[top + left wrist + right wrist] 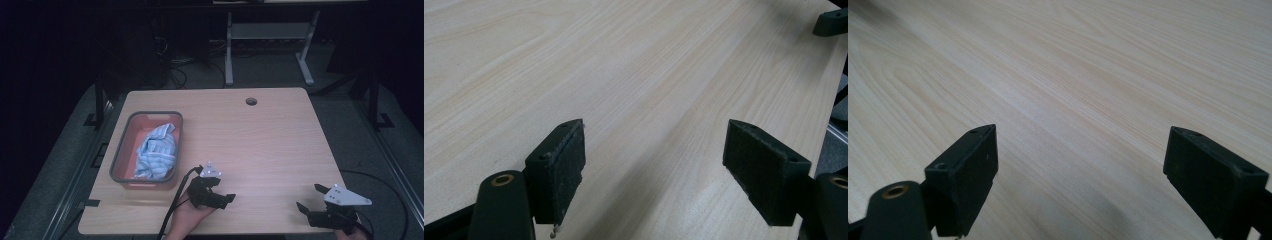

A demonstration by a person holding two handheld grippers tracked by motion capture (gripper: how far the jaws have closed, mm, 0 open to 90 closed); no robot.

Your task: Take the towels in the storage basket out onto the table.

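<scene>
The blue striped cloth (156, 151) is seen bunched inside the grey-rimmed bin (120, 150) (placement judged done), while the left gripper (218, 191) and right gripper (309, 197) are held wide open, empty, above the table (270, 145).

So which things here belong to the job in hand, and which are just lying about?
Part of the job:
- left hand-held gripper, jaws open, nothing between them
- right hand-held gripper, jaws open, nothing between them
- blue striped cloth, crumpled inside the bin
- grey bin with red inside, nearest the left hand-held gripper

Just there:
- wooden table
- cable hole near the table's far edge
- metal stand on the floor beyond
</scene>
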